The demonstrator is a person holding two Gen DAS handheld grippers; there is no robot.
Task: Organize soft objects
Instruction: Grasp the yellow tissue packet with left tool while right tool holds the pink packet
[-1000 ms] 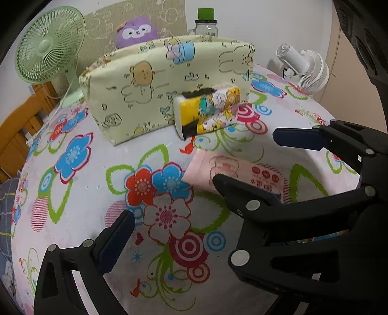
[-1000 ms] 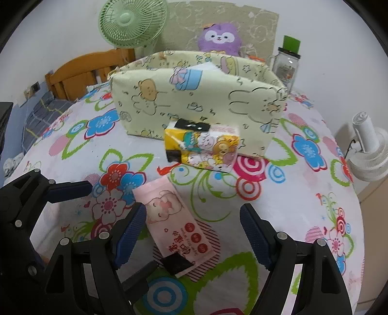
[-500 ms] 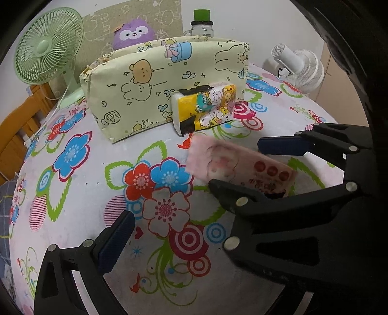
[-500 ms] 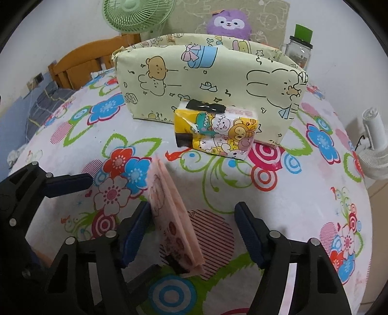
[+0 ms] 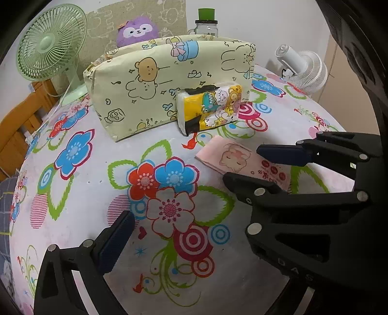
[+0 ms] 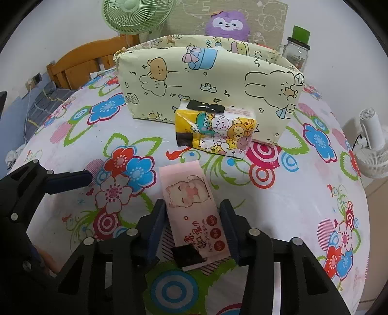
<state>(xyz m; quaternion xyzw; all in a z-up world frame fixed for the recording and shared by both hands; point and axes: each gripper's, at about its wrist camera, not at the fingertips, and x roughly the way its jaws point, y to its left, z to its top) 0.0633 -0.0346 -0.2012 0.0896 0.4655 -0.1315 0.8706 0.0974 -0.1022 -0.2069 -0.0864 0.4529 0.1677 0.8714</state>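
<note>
A pink wet-wipes pack (image 6: 191, 203) with a cat picture lies flat on the flowered tablecloth. My right gripper (image 6: 194, 218) is closed against its two long sides near its lower end. The pack also shows in the left wrist view (image 5: 240, 160), between the right gripper's fingers (image 5: 281, 152). A yellow tissue pack (image 6: 214, 129) leans against the pale yellow fabric storage bag (image 6: 206, 77), also in the left wrist view (image 5: 167, 82). My left gripper (image 5: 181, 208) is open and empty above the tablecloth, left of the pink pack.
A green fan (image 5: 48, 46), a purple plush (image 5: 137, 31), a glass jar with a green lid (image 5: 206, 21) and a white fan (image 5: 303, 67) stand behind the bag. A wooden bed frame (image 6: 82, 65) is at the far left.
The pink pack was tipped up on its edge half a second ago and now lies flat. The right gripper's fingers have closed in onto its sides.
</note>
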